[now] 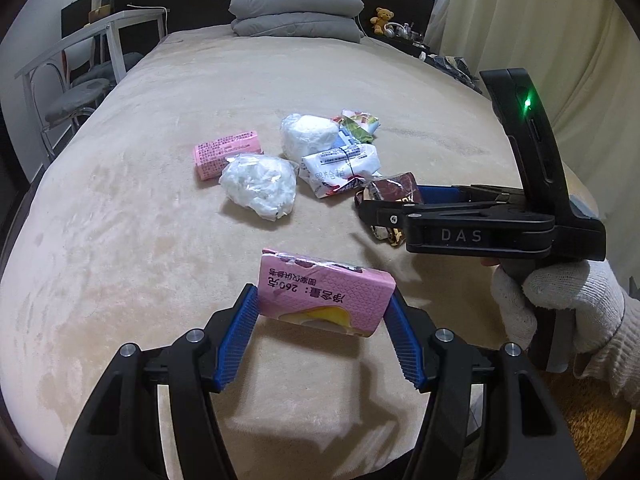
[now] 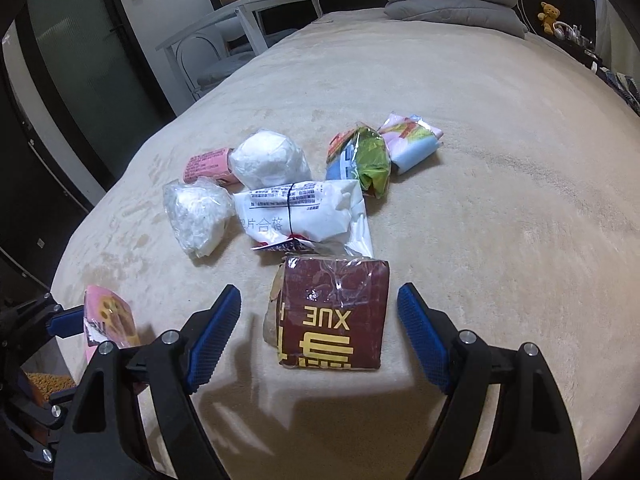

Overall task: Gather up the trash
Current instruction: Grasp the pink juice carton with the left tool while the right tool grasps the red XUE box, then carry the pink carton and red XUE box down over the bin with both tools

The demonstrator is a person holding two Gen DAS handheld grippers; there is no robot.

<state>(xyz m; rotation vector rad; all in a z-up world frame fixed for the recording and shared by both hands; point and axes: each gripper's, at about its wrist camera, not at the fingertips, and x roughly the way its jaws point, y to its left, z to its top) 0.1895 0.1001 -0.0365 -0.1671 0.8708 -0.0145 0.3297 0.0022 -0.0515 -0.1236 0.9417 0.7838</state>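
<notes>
The pink box [image 1: 326, 294] sits clamped between the blue pads of the left gripper [image 1: 325, 316], lifted clear of the bed [image 1: 140, 240], its printed side facing the camera and upside down. The jaws press on its two short ends, so they stand only as wide as the box.

The dark red packet [image 2: 334, 312] with yellow lettering lies flat on the bed, right between the jaws of the right gripper [image 2: 320, 312]. Those jaws are spread wider than the packet; a gap of blanket shows on each side and neither pad touches it. In the left wrist view this gripper reaches in from the right, held by a hand in a white knit glove [image 1: 560, 312].

Just beyond the red packet lies the rest of the litter in a loose cluster: a white printed wrapper [image 2: 304, 212] touching the packet's far edge, two crumpled clear plastic wads [image 2: 198, 216], a second pink carton [image 2: 206, 166] behind them, a green-and-blue pouch [image 2: 366, 160] and a pale folded packet [image 2: 412, 142] beside it.

Folded grey bedding [image 1: 296, 12] is stacked at the head of the bed.
</notes>
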